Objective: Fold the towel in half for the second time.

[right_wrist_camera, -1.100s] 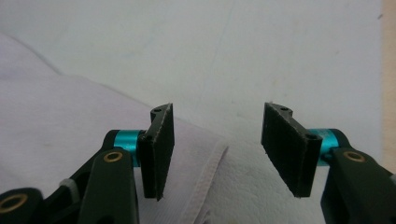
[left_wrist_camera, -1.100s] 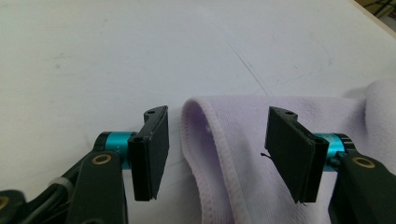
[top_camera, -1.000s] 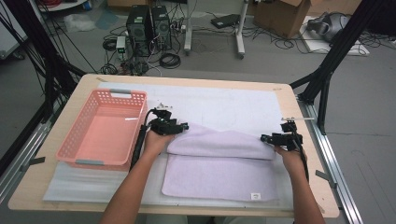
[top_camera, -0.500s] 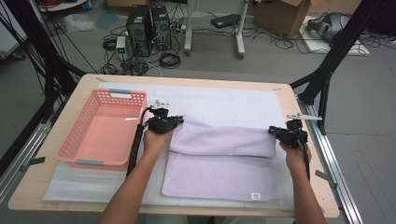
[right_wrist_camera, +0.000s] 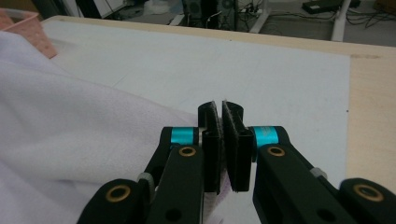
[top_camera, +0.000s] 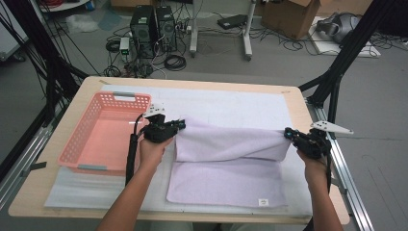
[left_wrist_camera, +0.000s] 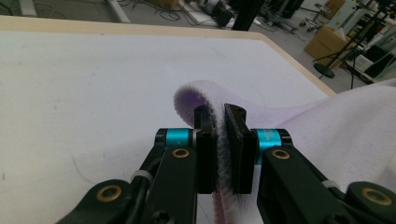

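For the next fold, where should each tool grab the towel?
Take the lavender towel by the two ends of one short edge, one tool per corner, coming in level from outside. It is wide and limp, so a middle grip would bunch it. Left tool and right tool pinch that way.

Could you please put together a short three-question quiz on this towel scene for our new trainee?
1. True or false: the left gripper is shut on the lilac towel.
2. What stands left of the towel on the table? A) a pink basket B) a metal bowl C) a blue box
3. Which part of the towel is raised: the far edge or the near edge with the label?

Key
1. True; the right gripper pinches it too.
2. A, the pink basket.
3. The far edge; the near edge lies flat.
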A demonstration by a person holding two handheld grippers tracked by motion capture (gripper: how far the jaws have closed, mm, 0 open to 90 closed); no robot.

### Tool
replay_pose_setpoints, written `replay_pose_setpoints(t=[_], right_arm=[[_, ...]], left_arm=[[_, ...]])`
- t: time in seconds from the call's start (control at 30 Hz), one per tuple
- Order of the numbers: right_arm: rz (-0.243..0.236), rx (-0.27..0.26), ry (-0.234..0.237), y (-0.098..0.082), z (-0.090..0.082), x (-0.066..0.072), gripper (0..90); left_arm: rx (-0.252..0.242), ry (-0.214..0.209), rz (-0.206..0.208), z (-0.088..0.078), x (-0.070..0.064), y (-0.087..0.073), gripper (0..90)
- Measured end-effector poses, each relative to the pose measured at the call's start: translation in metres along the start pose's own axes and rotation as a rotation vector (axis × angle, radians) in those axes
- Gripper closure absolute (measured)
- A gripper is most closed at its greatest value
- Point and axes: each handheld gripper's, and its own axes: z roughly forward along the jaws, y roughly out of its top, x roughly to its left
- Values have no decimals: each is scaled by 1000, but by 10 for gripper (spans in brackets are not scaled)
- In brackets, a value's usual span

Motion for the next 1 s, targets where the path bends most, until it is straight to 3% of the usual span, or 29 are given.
replay_pose_setpoints(t=[0.3, 0.47, 0.57, 0.67, 0.7, 0.8, 0.9, 1.0], right_arm=[[-20, -26, 56, -39, -33, 16, 859], [-67, 23, 61, -59, -44, 24, 857], [-47, 42, 68, -71, -50, 24, 855], [-41, 62, 76, -81, -54, 25, 845], [-46, 72, 81, -82, -55, 26, 820], [-16, 62, 81, -79, -61, 26, 624], [28, 5, 73, -72, -69, 27, 562], [22, 7, 50, -70, -67, 30, 542]], left_arm=[[2, -43, 52, -33, -13, -37, 780], [37, -53, 96, -45, -21, -57, 758], [46, -70, 92, -51, -24, -67, 732], [64, -94, 72, -57, -25, -76, 610], [68, -93, 71, -59, -26, -78, 571], [79, -86, 75, -63, -25, -78, 512], [83, -85, 59, -66, -23, -79, 506], [104, -98, 59, -66, -24, -83, 511]])
